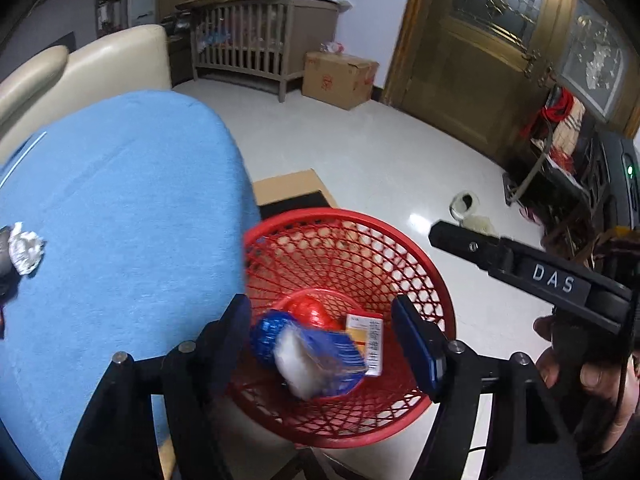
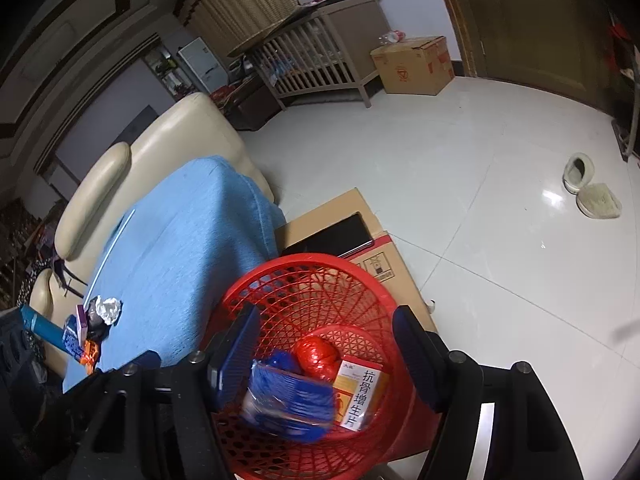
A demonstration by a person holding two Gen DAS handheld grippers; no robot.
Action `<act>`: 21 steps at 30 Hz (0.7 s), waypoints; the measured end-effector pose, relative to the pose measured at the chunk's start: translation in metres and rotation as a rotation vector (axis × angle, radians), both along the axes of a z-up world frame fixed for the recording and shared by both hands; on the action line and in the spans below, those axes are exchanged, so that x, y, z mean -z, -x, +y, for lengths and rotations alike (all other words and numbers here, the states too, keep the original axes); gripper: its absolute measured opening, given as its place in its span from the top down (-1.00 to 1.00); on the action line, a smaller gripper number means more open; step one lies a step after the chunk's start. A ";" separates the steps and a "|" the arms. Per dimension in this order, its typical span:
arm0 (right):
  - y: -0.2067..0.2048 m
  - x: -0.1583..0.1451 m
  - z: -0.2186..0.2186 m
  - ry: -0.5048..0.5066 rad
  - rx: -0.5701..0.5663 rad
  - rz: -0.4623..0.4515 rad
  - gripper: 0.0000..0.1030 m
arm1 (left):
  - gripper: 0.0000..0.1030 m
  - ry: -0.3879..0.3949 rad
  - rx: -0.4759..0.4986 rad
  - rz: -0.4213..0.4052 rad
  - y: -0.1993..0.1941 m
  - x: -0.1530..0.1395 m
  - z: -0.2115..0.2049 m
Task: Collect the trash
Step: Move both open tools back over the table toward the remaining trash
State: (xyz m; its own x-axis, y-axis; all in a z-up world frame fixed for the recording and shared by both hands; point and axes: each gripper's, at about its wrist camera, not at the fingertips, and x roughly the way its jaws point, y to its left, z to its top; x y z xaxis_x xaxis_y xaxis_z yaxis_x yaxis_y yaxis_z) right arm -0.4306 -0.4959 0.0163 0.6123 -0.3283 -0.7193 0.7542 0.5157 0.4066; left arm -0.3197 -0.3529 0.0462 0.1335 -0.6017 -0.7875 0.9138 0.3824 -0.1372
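Both our grippers hang over the red basket, left gripper and right gripper each with fingers spread wide and nothing between them. Inside lie a blurred blue-and-white packet, a red ball and an orange medicine box. The blue-covered table touches the basket's left side; a cardboard box sits behind. Only the right view shows the small packets beside the crumpled foil, and slippers on the floor.
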 end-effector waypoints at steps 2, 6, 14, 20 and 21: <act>-0.007 -0.002 0.004 0.006 -0.013 0.007 -0.40 | -0.42 0.017 -0.025 0.008 -0.008 -0.004 0.008; -0.022 -0.009 0.015 0.025 -0.049 0.013 -0.40 | -0.42 0.045 -0.075 0.019 -0.022 -0.010 0.027; -0.058 -0.022 0.047 0.056 -0.154 0.029 -0.40 | -0.42 0.084 -0.182 0.027 -0.047 -0.018 0.071; -0.085 -0.029 0.076 0.076 -0.244 0.046 -0.40 | -0.42 0.091 -0.280 0.025 -0.066 -0.018 0.109; -0.090 -0.030 0.082 0.080 -0.259 0.048 -0.40 | -0.42 0.091 -0.301 0.024 -0.070 -0.018 0.115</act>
